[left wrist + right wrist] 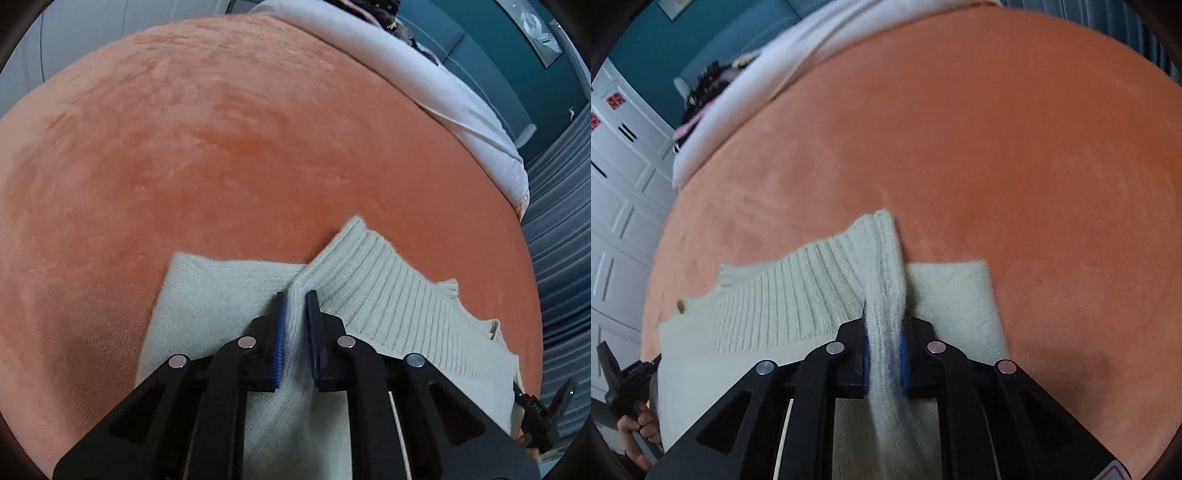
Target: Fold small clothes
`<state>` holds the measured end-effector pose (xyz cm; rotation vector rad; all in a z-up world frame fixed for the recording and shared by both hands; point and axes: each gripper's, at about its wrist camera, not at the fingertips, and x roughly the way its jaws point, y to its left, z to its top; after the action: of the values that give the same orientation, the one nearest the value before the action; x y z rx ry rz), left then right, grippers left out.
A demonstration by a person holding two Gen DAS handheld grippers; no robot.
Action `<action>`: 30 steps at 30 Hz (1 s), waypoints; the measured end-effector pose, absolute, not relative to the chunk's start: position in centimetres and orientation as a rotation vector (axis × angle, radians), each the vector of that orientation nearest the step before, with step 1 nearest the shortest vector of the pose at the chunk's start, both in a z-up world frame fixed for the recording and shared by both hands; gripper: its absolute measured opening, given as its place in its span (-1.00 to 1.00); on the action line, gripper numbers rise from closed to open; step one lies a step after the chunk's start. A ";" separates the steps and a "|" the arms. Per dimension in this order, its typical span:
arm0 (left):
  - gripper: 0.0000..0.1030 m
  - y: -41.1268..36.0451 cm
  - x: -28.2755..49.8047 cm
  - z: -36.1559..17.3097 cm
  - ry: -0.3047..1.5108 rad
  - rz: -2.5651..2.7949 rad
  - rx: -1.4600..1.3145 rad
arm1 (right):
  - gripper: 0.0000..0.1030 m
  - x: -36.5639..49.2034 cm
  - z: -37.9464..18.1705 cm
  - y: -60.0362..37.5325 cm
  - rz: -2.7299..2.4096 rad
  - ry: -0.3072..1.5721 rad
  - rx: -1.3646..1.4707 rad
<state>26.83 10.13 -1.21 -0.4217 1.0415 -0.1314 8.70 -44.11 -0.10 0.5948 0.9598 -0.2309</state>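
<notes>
Orange plush fabric is covering the whole work surface, a bed (221,147) with a short, brushed nap showing light and dark streaks. A cream knitted sweater (388,306) is lying on the near part of this orange cover (997,147), partly folded: a ribbed panel is lying over a smoother knit layer, and 1 ribbed corner is sticking out toward the middle of the bed.

The left gripper (295,302) is pointing steeply down at the sweater, its 2 blue-padded jaws standing close together with a raised ridge of knit running between them; the pads appear to be pinching that ridge. The right gripper (884,332) is clamping a bunched fold of the same sweater (775,302), with wool fibres squeezing out between its blue pads.

In the right wrist view, a hand (639,432) is gripping the black handle of the other tool at the lower left edge.

Beyond the orange cover, a white duvet (443,92) is lying bunched along the far edge of the bed. Behind it, a teal wall (498,48) is carrying a framed picture (539,33). White panelled cupboard doors (620,206) with red labels are standing to one side, and grey pleated curtains (561,221) are hanging at the other.
</notes>
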 end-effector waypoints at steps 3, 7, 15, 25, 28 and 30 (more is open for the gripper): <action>-0.59 10.2 25.7 0.4 1.021 -0.102 -0.417 | -0.65 7.3 3.8 -42.9 -0.267 0.871 0.581; -0.11 9.0 21.4 4.1 0.906 -0.101 -0.429 | -0.61 7.0 7.4 -36.0 -0.153 0.785 0.472; -0.07 2.9 16.5 1.9 0.999 -0.167 -0.252 | -0.91 9.5 2.0 -19.4 0.250 1.002 0.345; -0.57 7.7 15.3 0.8 0.957 -0.199 -0.226 | -1.00 0.0 -0.3 -40.9 -0.215 0.917 0.597; -0.57 7.6 15.1 0.6 0.947 -0.175 -0.235 | -1.00 -1.9 0.2 -42.0 -0.262 0.922 0.621; -0.57 7.4 15.2 0.6 0.953 -0.158 -0.236 | -0.82 -2.1 2.5 -40.3 -0.261 0.903 0.586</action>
<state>15.15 7.40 0.63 -0.2357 0.9530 -0.1577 -2.07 -40.28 2.47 0.5859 0.9033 -0.2613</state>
